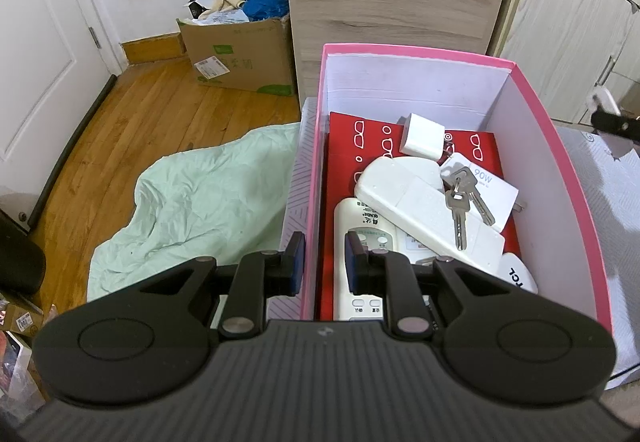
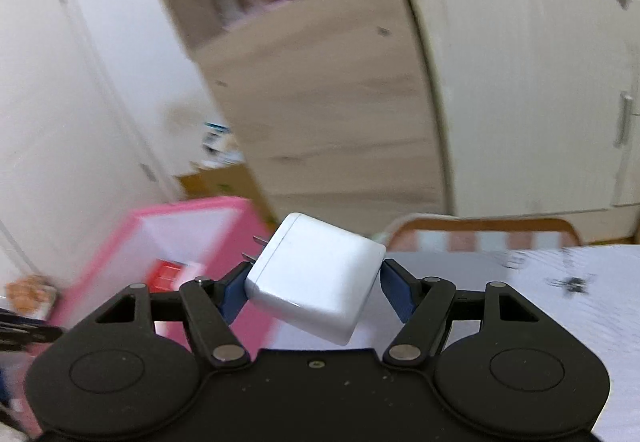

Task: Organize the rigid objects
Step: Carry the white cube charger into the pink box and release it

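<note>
In the pink box (image 1: 560, 146) lie remotes (image 1: 424, 208), keys (image 1: 460, 198) and a small white cube (image 1: 422, 136); the left hand-held gripper (image 1: 320, 262) clamps the box's left wall between its pads. The right hand-held gripper (image 2: 314, 292) holds a white charger (image 2: 316, 276) tilted in the air, right of the box, prongs pointing left.

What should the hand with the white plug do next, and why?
Probably carry it over the pink box and drop it in. The right hand-held gripper holds the white charger in the air, the box sits to its left, and the left hand-held gripper steadies the box wall.
</note>
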The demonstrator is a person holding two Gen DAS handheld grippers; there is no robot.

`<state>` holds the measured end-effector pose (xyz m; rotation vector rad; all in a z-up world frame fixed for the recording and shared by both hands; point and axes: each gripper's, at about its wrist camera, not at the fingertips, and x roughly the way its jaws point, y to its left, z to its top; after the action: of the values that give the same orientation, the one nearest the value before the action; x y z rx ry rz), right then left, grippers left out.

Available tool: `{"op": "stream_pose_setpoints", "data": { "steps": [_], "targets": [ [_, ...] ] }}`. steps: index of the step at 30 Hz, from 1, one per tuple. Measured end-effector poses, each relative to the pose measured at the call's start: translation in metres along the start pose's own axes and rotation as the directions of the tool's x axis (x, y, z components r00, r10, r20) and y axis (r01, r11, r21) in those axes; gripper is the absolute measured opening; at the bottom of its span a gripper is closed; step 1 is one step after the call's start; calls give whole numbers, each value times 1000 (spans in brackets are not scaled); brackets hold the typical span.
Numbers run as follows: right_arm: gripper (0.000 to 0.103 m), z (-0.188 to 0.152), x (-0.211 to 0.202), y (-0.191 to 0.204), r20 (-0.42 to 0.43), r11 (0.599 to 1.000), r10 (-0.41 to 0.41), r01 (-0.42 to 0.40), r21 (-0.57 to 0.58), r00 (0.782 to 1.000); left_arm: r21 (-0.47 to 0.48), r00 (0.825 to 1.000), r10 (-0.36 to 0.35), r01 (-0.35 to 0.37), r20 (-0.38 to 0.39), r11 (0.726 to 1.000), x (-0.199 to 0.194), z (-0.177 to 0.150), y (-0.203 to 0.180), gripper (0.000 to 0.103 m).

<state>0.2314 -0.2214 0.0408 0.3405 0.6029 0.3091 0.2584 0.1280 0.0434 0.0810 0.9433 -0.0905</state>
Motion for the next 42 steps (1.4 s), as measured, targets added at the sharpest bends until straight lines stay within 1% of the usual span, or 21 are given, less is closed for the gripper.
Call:
{"op": "stream_pose_setpoints", "data": {
  "steps": [2,5,7,10,13,16,18,20,23,26,29,32,35,36,37,39,41,42],
  "targets": [
    [74,1,-1,19,4,998,63,-63,-21,998,0,1000,0,0,0,1000,0,0,0,18],
    [74,2,0,48,-13,989,134,-134,-59,991,0,1000,2,-2,0,1000,0,-1,0,18],
    [74,0,4,65,-34,982,162,-165,-88,986,-2,1000,1,-1,0,1000,0,0,0,18],
    [74,-1,13,89,-66,974,184,-190,-122,981,-4,1000,0,0,-1,1000,0,-1,-1,18],
    [74,3,31,108,-103,972,188,-199,-120,977,-5,1000,0,0,-1,1000,0,-1,0,18],
    [74,11,60,122,-191,979,189,-199,-34,963,-3,1000,0,0,-1,1000,0,-1,0,18],
    [74,11,84,126,-257,981,194,-190,41,947,-4,1000,-2,2,-1,1000,0,-1,-1,18],
    [74,7,105,127,-302,983,182,-166,80,936,-9,1000,-6,6,0,1000,-1,-1,0,18],
    [74,2,138,134,-350,990,141,-125,68,926,-14,1000,-14,14,5,1000,-2,-2,1,18],
    [74,-3,159,140,-376,991,133,-122,53,917,-17,1000,-20,20,4,1000,-2,-1,3,18],
    [74,-4,174,148,-375,995,92,-98,3,923,-19,1000,-21,21,2,1000,-1,0,4,18],
    [75,-3,184,150,-364,997,57,-69,-19,930,-14,1000,-17,17,3,1000,-1,0,2,18],
    [75,-2,194,152,-376,998,5,-31,-63,926,-11,1000,-17,17,5,1000,-2,-1,2,18],
    [76,-1,192,151,-359,997,-6,-21,-69,933,-12,1000,-18,18,5,1000,-2,-2,2,18],
    [76,2,188,149,-341,998,-2,-21,-64,940,-13,1000,-17,17,6,1000,-3,-2,2,18],
    [79,8,179,146,-327,999,24,-34,-26,945,-9,1000,-12,13,12,1000,-5,-3,1,18],
    [78,14,166,143,-296,997,72,-74,5,952,4,1000,-1,1,18,1000,-6,-3,-2,18],
    [78,17,161,143,-285,996,84,-84,11,955,4,1000,2,-2,19,1000,-6,-4,-2,18]
  ]
}}
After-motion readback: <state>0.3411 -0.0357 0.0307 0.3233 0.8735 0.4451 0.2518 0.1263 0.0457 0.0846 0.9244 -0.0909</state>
